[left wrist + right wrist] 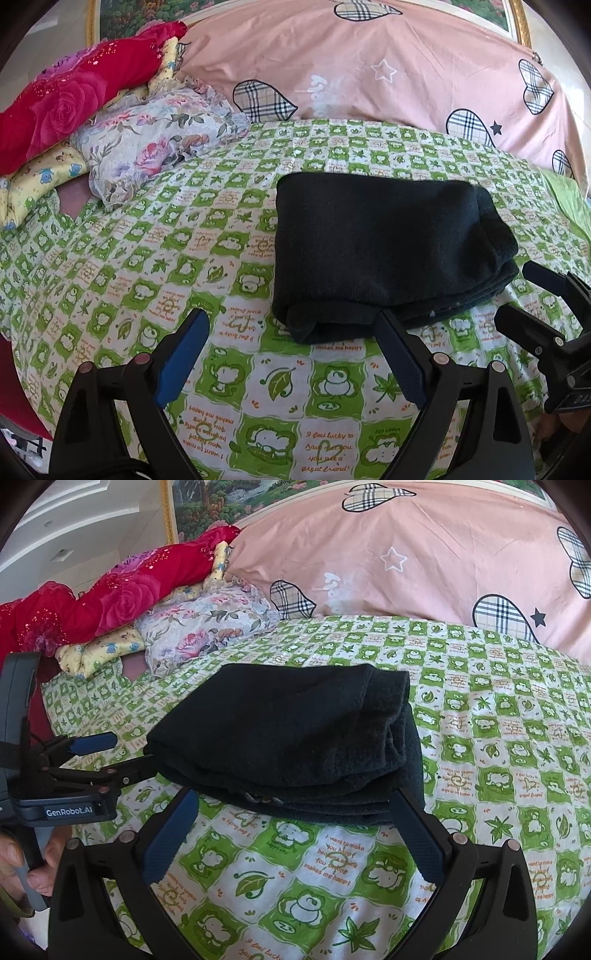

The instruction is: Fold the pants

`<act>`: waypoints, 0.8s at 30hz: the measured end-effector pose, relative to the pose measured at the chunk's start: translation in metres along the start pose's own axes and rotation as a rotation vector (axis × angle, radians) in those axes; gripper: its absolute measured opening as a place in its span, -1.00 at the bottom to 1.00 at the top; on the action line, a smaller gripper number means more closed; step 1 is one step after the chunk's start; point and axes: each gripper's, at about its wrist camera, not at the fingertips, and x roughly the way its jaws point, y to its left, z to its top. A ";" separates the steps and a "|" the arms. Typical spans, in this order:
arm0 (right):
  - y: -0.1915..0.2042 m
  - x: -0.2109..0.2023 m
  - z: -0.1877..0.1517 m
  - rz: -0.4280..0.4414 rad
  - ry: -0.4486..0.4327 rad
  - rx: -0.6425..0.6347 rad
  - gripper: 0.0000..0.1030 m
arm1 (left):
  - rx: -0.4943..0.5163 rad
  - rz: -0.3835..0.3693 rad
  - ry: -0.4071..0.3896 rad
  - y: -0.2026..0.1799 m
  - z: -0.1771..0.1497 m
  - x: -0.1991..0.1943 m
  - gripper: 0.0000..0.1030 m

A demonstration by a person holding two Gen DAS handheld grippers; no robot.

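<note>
On the green-and-white checked bedsheet (155, 258) lie the dark pants (384, 251), soft knit cloth folded into a thick, stacked rectangle, long axis running left to right. Both the left gripper (291, 332) and right gripper (295, 808) are spread wide at its near edge, pinching nothing.

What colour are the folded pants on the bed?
Black pants, plain with no pattern; the right wrist view shows them best.

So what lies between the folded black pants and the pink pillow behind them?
Only bare green-checked bedsheet. In both wrist views nothing sits between the black pants and the pink pillow; the floral cushion lies off to the left.
</note>
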 end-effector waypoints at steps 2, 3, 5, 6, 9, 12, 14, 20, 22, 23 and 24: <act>-0.001 0.000 0.002 -0.007 -0.005 0.006 0.99 | 0.000 0.004 -0.005 0.000 0.003 -0.001 0.78; -0.001 0.000 0.003 -0.005 -0.005 0.013 0.99 | 0.000 0.005 -0.007 0.000 0.004 -0.001 0.78; -0.002 0.000 0.003 0.000 -0.004 0.017 0.99 | 0.000 0.006 -0.008 0.000 0.005 -0.001 0.78; -0.003 0.001 0.004 -0.001 -0.002 0.016 0.99 | 0.001 0.009 -0.007 0.000 0.005 -0.001 0.78; -0.002 0.000 0.004 0.001 -0.005 0.015 0.99 | 0.001 0.007 -0.005 0.000 0.006 0.000 0.78; -0.001 -0.002 0.006 -0.001 -0.013 0.013 0.99 | 0.000 0.004 -0.005 0.000 0.005 0.001 0.78; -0.002 -0.002 0.007 0.000 -0.014 0.013 0.99 | 0.000 0.005 -0.004 0.001 0.005 0.001 0.78; -0.006 -0.004 0.009 0.000 -0.018 0.021 0.99 | -0.002 -0.001 -0.007 0.001 0.006 -0.001 0.78; -0.006 -0.006 0.011 0.001 -0.024 0.024 0.99 | -0.002 0.000 -0.013 0.001 0.007 -0.002 0.78; -0.006 -0.007 0.012 0.000 -0.028 0.022 0.99 | -0.001 0.003 -0.015 0.001 0.008 -0.002 0.78; -0.006 -0.008 0.013 -0.002 -0.030 0.020 0.99 | -0.001 0.005 -0.015 0.000 0.008 -0.003 0.78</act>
